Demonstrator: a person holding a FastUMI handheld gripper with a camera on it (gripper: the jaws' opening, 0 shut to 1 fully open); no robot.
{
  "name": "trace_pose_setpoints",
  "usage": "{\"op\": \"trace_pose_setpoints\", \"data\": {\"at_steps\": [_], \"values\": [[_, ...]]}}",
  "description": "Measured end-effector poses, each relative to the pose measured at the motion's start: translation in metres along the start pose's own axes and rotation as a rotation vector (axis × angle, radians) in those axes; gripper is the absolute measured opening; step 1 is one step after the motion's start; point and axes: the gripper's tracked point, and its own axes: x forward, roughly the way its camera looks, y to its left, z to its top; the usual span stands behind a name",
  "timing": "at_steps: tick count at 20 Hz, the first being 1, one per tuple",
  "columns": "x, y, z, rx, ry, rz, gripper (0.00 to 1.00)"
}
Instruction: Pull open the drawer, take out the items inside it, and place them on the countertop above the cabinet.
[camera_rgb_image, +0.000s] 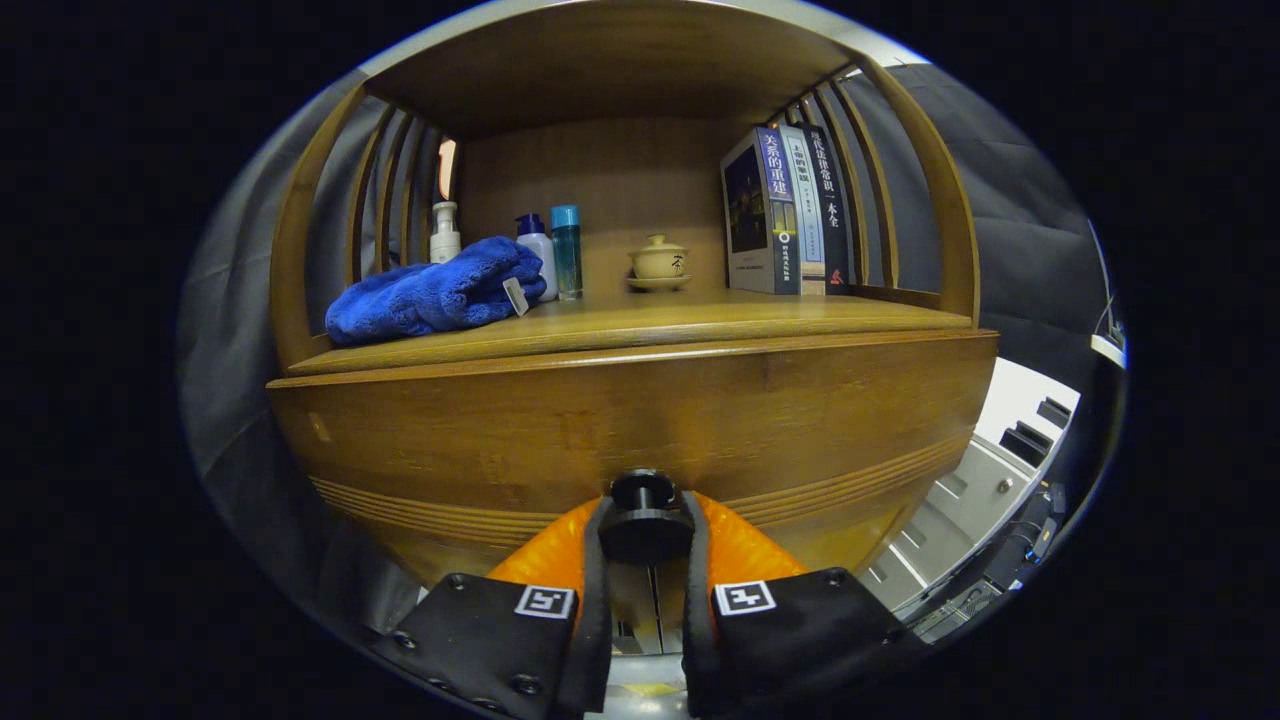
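The drawer's black round knob sits squarely between the two orange fingers of the gripper, at their tips, low on the wooden drawer front — the jaws are nearly closed and appear to press on the knob from both sides. The drawer looks shut, so the pull has yet to do its work. The risk from here is a slip: the knob is small and smooth-looking, and a pull angled off its axis could let the pads slide off, or rack the drawer in its runners. Above lies the countertop, already carrying a blue towel, bottles, a lidded teacup and books — free room lies toward its front edge.
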Motion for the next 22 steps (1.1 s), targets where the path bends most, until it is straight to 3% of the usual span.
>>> {"op": "trace_pose_setpoints", "data": {"at_steps": [22], "values": [[-0.065,-0.006,-0.020,0.030,0.029,-0.016,0.38]]}}
